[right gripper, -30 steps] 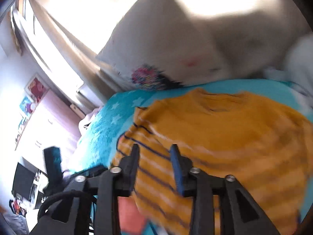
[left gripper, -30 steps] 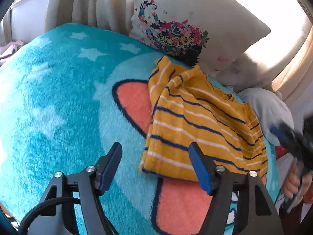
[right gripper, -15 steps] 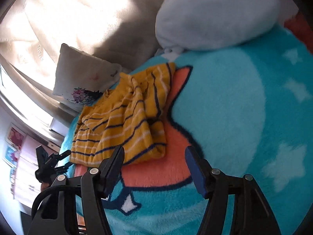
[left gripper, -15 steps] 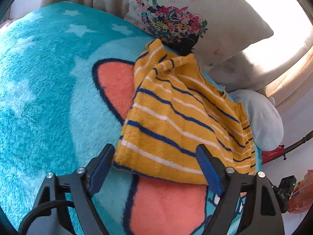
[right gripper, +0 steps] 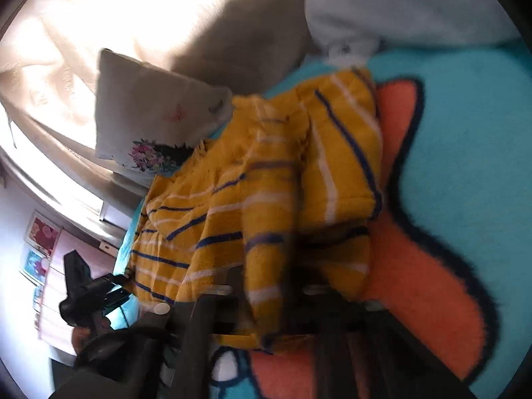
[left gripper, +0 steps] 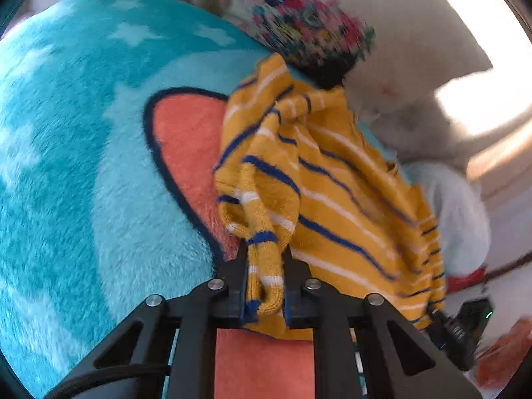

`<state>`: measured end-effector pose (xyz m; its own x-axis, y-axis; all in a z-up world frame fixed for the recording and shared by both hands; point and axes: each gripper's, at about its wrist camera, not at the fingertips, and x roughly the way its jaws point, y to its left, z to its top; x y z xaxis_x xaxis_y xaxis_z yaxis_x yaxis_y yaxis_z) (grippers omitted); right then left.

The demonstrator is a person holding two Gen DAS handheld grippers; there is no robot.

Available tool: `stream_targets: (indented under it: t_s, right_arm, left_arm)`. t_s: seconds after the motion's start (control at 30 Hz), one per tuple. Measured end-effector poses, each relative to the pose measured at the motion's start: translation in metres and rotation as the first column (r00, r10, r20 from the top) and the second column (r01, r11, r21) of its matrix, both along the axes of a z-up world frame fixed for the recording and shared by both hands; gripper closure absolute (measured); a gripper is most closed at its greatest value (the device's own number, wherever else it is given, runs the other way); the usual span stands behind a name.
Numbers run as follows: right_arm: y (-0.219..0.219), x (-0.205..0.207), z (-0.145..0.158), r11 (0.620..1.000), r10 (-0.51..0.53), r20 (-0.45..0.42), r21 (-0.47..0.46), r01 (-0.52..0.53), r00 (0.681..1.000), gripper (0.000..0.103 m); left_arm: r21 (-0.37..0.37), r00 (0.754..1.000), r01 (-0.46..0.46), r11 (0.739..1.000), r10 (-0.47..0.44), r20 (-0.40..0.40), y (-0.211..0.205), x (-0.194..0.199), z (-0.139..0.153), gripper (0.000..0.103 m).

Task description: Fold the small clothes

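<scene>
your left gripper (left gripper: 264,279) has just clenched its fingers on one hem corner of the single yellow striped top (left gripper: 335,199); your right gripper (right gripper: 269,302) likewise grips another. the top lies on the teal blanket (left gripper: 83,166). two pillows: only the left view shows the floral one's (left gripper: 365,33) print large.

Sunlit curtain (right gripper: 83,33) behind a floral pillow (right gripper: 149,113); framed pictures (right gripper: 40,236) on the pale wall.
</scene>
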<state>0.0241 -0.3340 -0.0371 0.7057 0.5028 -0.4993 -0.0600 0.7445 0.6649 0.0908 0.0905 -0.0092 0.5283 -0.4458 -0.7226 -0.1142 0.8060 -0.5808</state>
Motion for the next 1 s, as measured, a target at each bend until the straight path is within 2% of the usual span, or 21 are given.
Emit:
stream_targets:
  t_s: [0.1,0.2,0.3,0.4,0.5,0.57,0.6,0.67,0.8,0.9,1.0]
  right_arm:
    - [-0.007,-0.011,0.018,1.000,-0.008,0.050,0.024,0.007,0.999,0.095]
    - [-0.017,-0.031,0.041,0.999,-0.006,0.106,0.050,0.001,0.994,0.096]
    - [-0.021,-0.055,0.057,1.000,0.013,0.137,0.024,-0.016,0.991,0.096]
    - [-0.025,-0.069,0.050,0.999,0.029,0.125,0.019,-0.031,0.992,0.096]
    - [-0.032,-0.072,0.025,1.000,-0.007,0.060,-0.018,0.008,0.998,0.095]
    - [-0.037,-0.068,0.010,1.000,-0.022,0.019,-0.015,0.022,1.000,0.092]
    - [-0.038,-0.067,0.005,0.999,-0.044,0.001,-0.032,0.044,0.999,0.087]
    - [-0.044,-0.072,0.002,0.995,-0.082,-0.014,-0.061,0.081,0.997,0.084]
    - [-0.060,-0.094,0.031,0.983,-0.151,0.091,-0.094,0.159,0.984,0.072]
    - [-0.058,-0.098,0.062,0.972,-0.148,0.189,-0.154,0.178,0.971,0.072]
    - [-0.040,-0.080,0.073,0.984,-0.054,0.203,-0.155,0.087,0.978,0.072]
  left_arm:
    - [-0.053,1.000,-0.013,0.998,0.014,0.021,0.014,-0.008,0.017,0.091]
    - [-0.059,0.998,0.001,0.998,0.002,0.057,0.018,-0.023,0.036,0.091]
    - [-0.059,0.998,0.012,0.998,-0.009,0.063,0.019,-0.043,0.042,0.091]
    - [-0.052,0.999,0.003,0.999,-0.001,0.042,0.023,-0.060,0.031,0.091]
    - [-0.060,1.000,-0.021,0.998,0.021,-0.002,0.030,-0.063,0.009,0.090]
    - [-0.096,0.999,-0.024,0.995,0.022,-0.024,0.038,-0.065,-0.002,0.088]
    - [-0.115,1.000,-0.020,0.993,0.018,-0.019,0.043,-0.067,-0.002,0.087]
    - [-0.078,1.000,-0.018,0.997,0.018,0.003,0.050,-0.075,0.005,0.085]
    - [0.067,0.994,-0.036,0.997,0.029,0.107,0.067,-0.093,0.037,0.075]
    - [0.096,0.984,-0.031,0.995,0.014,0.176,0.063,-0.093,0.060,0.065]
    - [0.077,0.971,0.048,0.996,-0.065,0.232,0.040,-0.083,0.077,0.053]
